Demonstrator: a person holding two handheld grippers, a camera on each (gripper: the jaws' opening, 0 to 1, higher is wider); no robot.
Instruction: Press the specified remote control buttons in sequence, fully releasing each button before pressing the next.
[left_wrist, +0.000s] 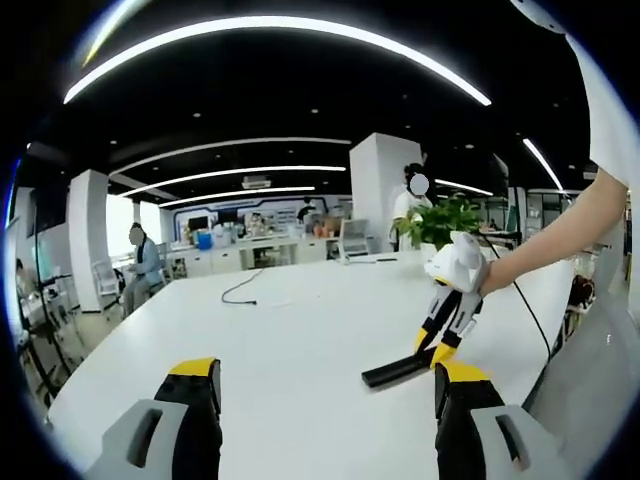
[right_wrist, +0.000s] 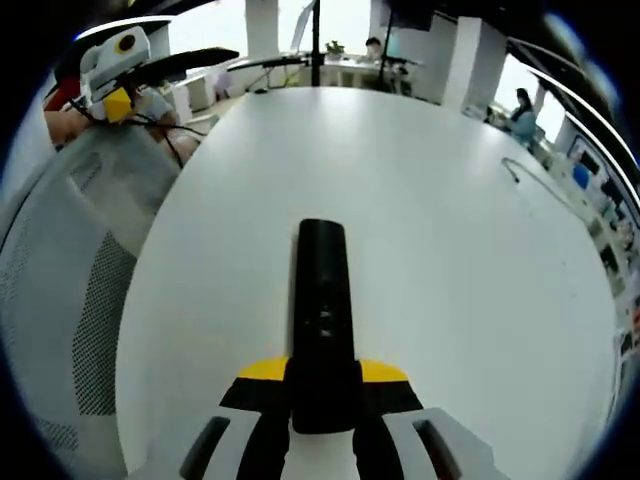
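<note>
Hovering over the white table, the left gripper has its jaws spread wide apart with nothing between them. Further right in the left gripper view, a black cable lies on the tabletop, and the right gripper, held in a person's hand, grips the black remote control at one end. In the right gripper view, the right gripper is clamped on the remote control, which points straight ahead above the table; a grey mesh chair stands at the left.
</note>
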